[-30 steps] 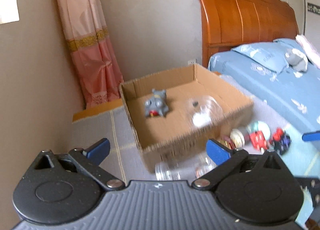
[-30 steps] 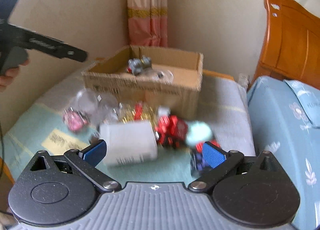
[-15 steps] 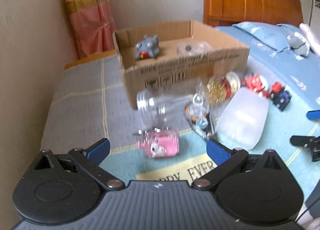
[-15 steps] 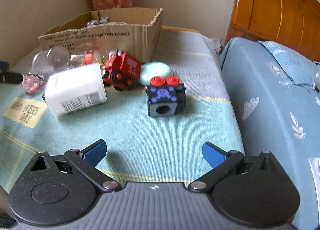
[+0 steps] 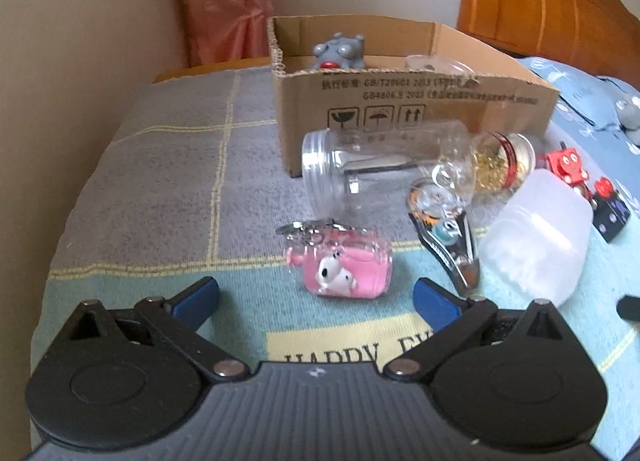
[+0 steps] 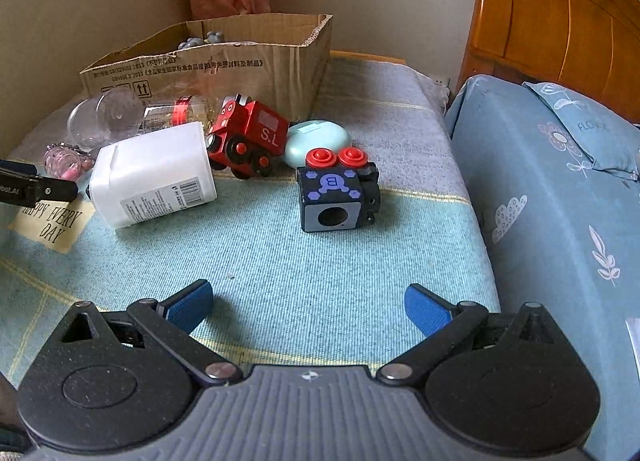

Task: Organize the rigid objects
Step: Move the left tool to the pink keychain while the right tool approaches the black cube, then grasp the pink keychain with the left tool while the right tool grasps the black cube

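**Both grippers wide, nothing held**

Left gripper spread, empty. Pink keychain lies just ahead between its fingers, long axis crosswise, ring end left. Clear jar beyond, on its side, mouth left, against the box.

Right gripper spread, empty. Black cube well ahead, hole facing gripper.

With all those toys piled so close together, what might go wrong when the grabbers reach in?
The clear jar lies on its side and may roll when touched. The pink keychain is small with loose rings, so the left gripper could snag it or slip off. The white bottle leans against the red train; lifting either may shift the other.
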Tool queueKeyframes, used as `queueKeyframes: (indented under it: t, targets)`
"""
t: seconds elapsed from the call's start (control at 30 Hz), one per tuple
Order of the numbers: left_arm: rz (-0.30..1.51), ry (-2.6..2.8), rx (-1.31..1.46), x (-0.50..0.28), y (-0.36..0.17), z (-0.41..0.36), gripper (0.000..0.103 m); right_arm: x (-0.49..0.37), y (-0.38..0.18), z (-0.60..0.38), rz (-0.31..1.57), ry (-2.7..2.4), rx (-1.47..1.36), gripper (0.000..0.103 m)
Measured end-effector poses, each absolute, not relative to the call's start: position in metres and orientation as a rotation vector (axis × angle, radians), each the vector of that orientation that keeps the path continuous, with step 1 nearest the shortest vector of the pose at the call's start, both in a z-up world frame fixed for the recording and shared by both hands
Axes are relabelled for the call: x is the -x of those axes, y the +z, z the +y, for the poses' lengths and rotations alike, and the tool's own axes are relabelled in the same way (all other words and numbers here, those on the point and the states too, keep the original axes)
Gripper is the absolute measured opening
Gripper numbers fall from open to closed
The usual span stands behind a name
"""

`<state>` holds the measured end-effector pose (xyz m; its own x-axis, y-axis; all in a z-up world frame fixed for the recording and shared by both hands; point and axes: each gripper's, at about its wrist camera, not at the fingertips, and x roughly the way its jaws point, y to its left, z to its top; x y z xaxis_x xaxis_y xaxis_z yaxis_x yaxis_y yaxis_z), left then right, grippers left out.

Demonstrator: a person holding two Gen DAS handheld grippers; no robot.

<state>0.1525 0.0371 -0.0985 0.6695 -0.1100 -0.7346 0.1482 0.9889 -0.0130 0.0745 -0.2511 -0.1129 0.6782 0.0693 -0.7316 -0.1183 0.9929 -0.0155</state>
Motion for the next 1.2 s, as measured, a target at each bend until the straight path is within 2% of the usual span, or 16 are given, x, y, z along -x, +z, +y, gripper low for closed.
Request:
queueKeyframes:
  t: [0.3, 0.37, 0.53, 0.67, 0.73, 0.77, 1.2]
  targets:
    - [0.793, -0.125, -0.037, -0.162, -0.098, 0.034, 0.102, -0.078, -0.114, -0.250, 0.808, 0.112, 0.064, 0.103]
    - [0.793, -0.132, -0.035, -0.164, -0.097, 0.034, 0.099, -0.078, -0.114, -0.250, 0.804, 0.115, 0.065, 0.103]
    - [0.775, -0.170, -0.048, -0.161, -0.092, 0.030, 0.073, -0.078, -0.115, -0.250, 0.795, 0.118, 0.066, 0.103]
    - [0.769, -0.185, -0.050, -0.160, -0.090, 0.029, 0.065, -0.079, -0.115, -0.251, 0.791, 0.124, 0.069, 0.103]
    - [0.768, -0.186, -0.054, -0.159, -0.089, 0.028, 0.054, -0.080, -0.115, -0.252, 0.791, 0.128, 0.070, 0.103]
    - [0.769, -0.186, -0.054, -0.159, -0.089, 0.028, 0.052, -0.080, -0.115, -0.252, 0.791, 0.126, 0.070, 0.103]
    - [0.778, -0.187, -0.051, -0.158, -0.088, 0.030, 0.050, -0.117, -0.114, -0.268, 0.792, 0.132, 0.085, 0.102]
